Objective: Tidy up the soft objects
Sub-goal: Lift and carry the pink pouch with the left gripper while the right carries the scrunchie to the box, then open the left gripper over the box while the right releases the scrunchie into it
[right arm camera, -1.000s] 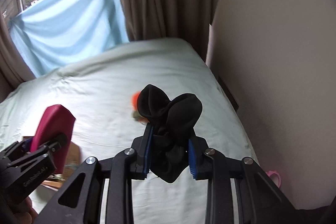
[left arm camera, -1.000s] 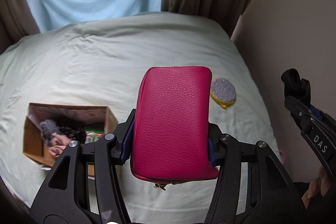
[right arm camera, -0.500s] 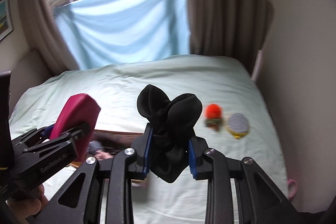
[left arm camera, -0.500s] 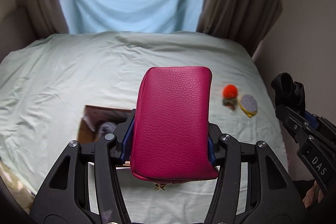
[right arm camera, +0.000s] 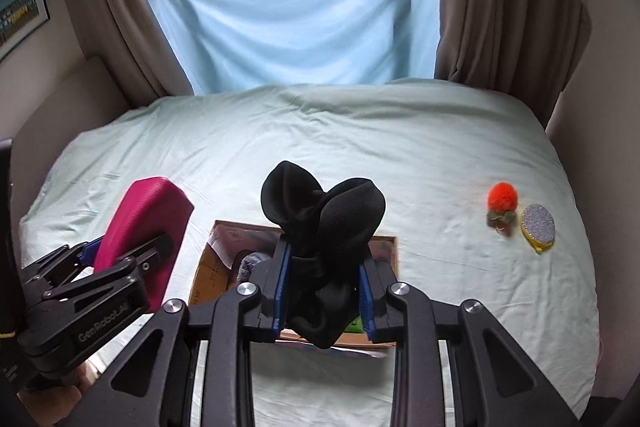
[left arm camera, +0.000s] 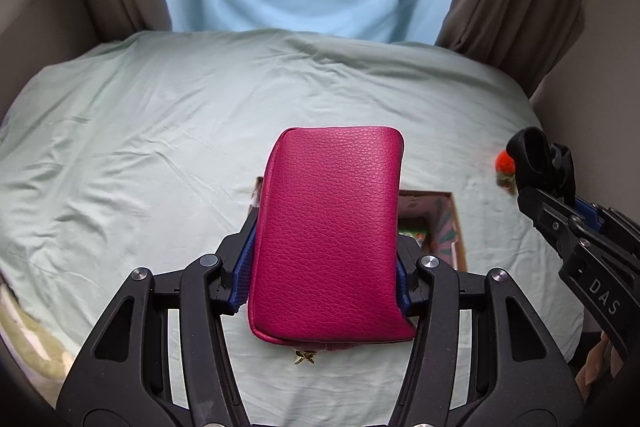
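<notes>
Over box point(right arm camera: 208, 267) | left gripper point(left arm camera: 324, 279) fingers clamp one magenta pouch point(left arm camera: 332, 227) | right gripper point(right arm camera: 322, 291) fingers clamp one black sock point(right arm camera: 324, 223) | bed point(right arm camera: 400, 131): one pompom point(right arm camera: 502, 195), one glitter pad point(right arm camera: 538, 227)

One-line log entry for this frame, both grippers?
left gripper: shut on pink pouch | right gripper: shut on black sock | both above cardboard box | pom-pom on bed

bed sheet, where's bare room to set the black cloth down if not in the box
The widest bare patch of sheet runs from the cardboard box back to the curtains. Another lies between box and orange pompom. It is crowded at the right edge, pompom beside glittery pouch.
</notes>
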### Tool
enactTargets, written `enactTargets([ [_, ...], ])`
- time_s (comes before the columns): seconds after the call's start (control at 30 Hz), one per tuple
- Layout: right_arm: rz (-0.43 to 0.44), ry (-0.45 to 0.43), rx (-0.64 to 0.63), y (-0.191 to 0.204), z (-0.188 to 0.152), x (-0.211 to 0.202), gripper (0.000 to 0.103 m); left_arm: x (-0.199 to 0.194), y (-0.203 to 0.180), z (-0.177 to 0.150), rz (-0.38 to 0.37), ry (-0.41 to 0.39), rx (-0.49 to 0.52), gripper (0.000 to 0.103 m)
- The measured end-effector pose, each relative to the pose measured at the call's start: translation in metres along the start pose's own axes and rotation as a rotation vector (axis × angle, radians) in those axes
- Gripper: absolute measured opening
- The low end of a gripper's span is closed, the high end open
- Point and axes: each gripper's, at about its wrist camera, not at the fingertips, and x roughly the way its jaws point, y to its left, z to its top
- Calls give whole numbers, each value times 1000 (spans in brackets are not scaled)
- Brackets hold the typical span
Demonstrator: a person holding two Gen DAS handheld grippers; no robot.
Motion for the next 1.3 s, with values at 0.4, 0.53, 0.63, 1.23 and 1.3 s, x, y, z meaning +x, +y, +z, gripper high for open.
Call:
enactTargets([
  [0.4,33,243,52,35,-5,104,27,87,44,-10,2,158,-12,51],
  [0.53,49,323,99,26,-5,132,27,113,45,-9,19,203,-21,51],
  [0.63,47,374,124,15,-6,152,27,136,38,-9,32,247,-12,51],
  [1.23,108,521,278,-23,-17,225,102,188,18,-11,97,298,153,103],
  [1.3,102,532,276,-23,-16,226,102,185,16,-12,104,300,182,103],
])
